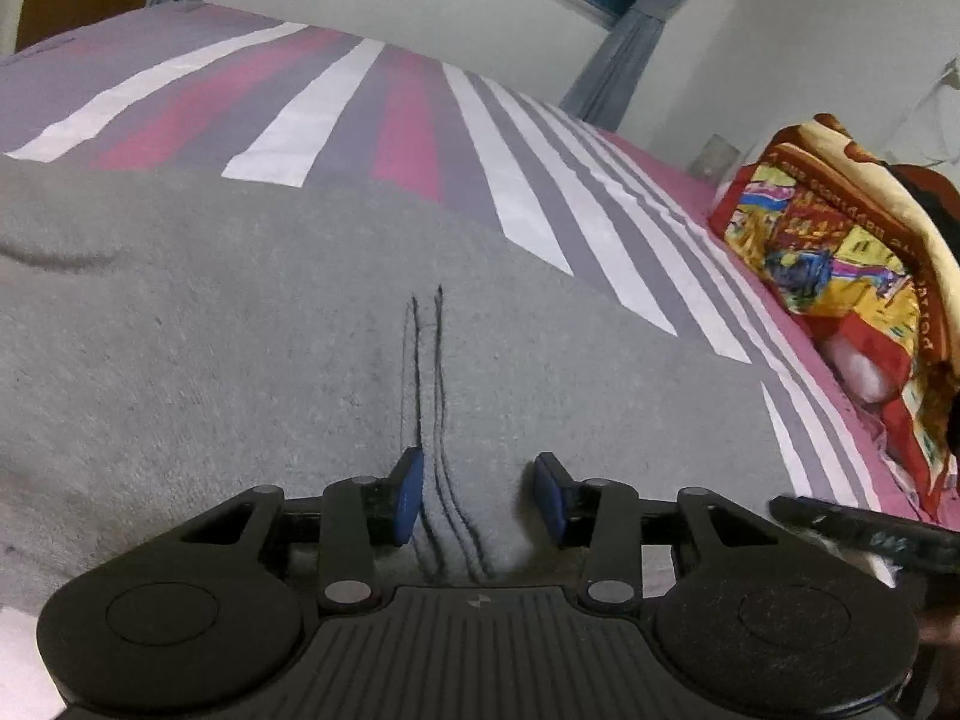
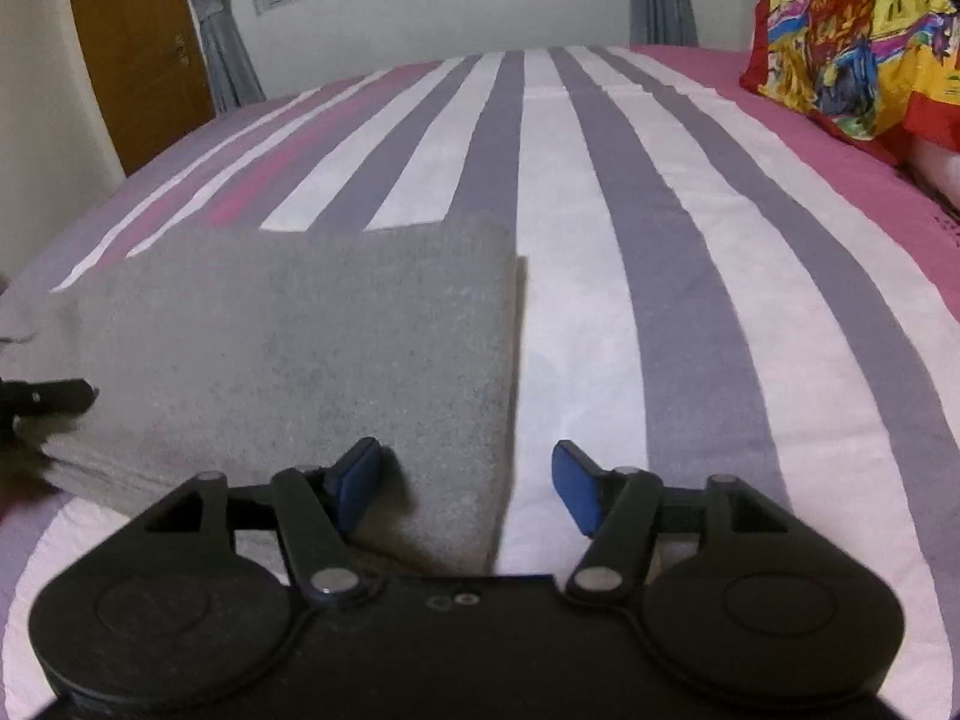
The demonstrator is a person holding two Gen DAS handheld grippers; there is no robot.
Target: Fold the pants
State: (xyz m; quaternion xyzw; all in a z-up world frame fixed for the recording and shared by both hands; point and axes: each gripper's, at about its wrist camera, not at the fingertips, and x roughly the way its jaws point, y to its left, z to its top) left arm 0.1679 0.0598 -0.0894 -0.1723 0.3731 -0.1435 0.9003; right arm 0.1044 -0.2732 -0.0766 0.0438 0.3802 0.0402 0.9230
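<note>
Striped bedsheet (image 2: 660, 240), colourful blanket (image 1: 840, 252), curtains (image 1: 624, 60), perhaps a wooden door (image 2: 138, 48).

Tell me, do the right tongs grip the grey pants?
No, the right tongs stand open above the folded grey fleece pants, gripping nothing.

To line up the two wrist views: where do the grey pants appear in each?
Left wrist: the grey pants fill the lower and left area, under the open left hand-held gripper.
Right wrist: left of centre, their right edge between the fingers.
Shared landmark: the colourful blanket at far right.
</note>
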